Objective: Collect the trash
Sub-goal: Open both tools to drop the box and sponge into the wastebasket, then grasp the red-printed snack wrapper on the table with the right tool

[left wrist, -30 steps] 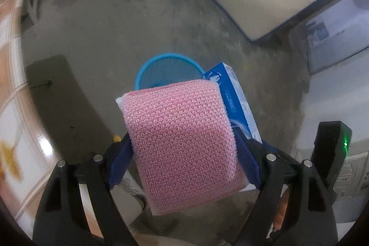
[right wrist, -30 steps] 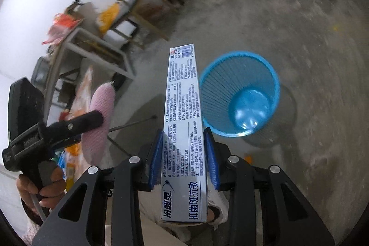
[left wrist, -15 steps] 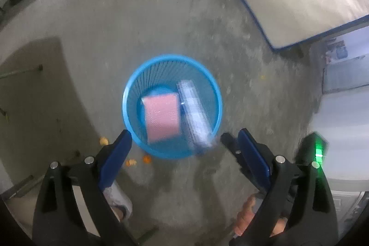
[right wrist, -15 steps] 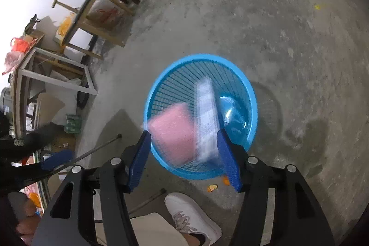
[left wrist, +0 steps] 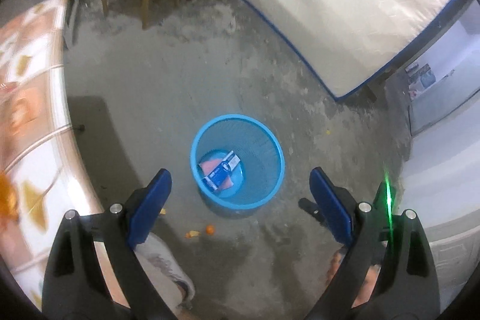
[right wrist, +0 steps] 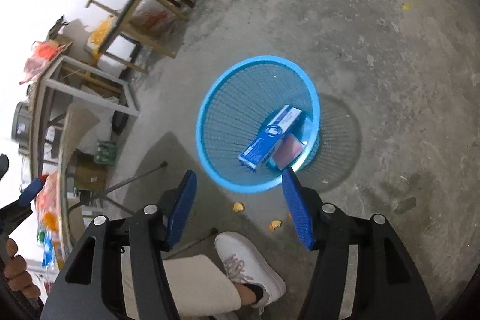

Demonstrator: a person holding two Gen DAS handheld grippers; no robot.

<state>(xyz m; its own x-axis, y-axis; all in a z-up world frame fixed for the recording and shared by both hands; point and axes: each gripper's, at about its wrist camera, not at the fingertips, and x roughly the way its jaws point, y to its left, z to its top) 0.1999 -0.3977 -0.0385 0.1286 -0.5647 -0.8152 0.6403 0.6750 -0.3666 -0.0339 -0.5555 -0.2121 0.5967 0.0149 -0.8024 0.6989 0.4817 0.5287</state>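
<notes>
down on the concrete floor (left wrist: 180, 86), inside the blue mesh basket (left wrist: 271, 140): toothpaste box (left wrist: 222, 170) lying slantwise over pink sponge (left wrist: 207, 165), both at the bottom, dropped where trash belongs. left tool (left wrist: 240, 194) spread wide, nothing between the pads. right tool (right wrist: 238, 207) spread too, likewise empty. both pointed steeply down, basket ahead of and below the fingertips, well apart, box and sponge touching neither tool. orange scraps (left wrist: 207, 230) loose on the floor near the basket's foot, likely next to gather; patterned table (left wrist: 33, 98) off to the left
</notes>
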